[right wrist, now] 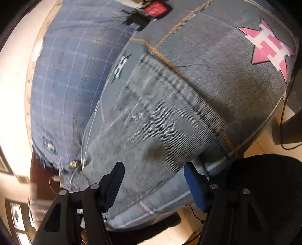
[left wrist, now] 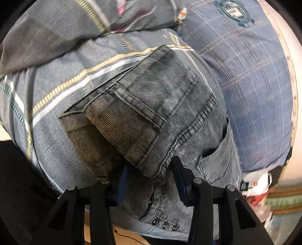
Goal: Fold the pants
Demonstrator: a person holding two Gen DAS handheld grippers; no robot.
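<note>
Grey denim pants (left wrist: 151, 116) lie folded on the bed, back pocket up, with the riveted waistband (left wrist: 164, 225) nearest the left wrist camera. My left gripper (left wrist: 151, 179) is shut on a thick fold of them at the waist end; cloth fills the gap and hides most of the left pad. In the right wrist view the pants (right wrist: 160, 122) stretch away toward a stitched hem band (right wrist: 169, 75). My right gripper (right wrist: 154, 175) stands open just above them near the bed's edge, with both pads bare and no cloth pinched.
A grey plaid bedcover (left wrist: 62, 90) with a pink star (right wrist: 270, 47) lies under the pants. Beside it is a blue checked sheet (left wrist: 254, 84). A black and red object (right wrist: 147, 13) sits at the far end. Tiled floor and a cable (right wrist: 283, 132) show past the bed edge.
</note>
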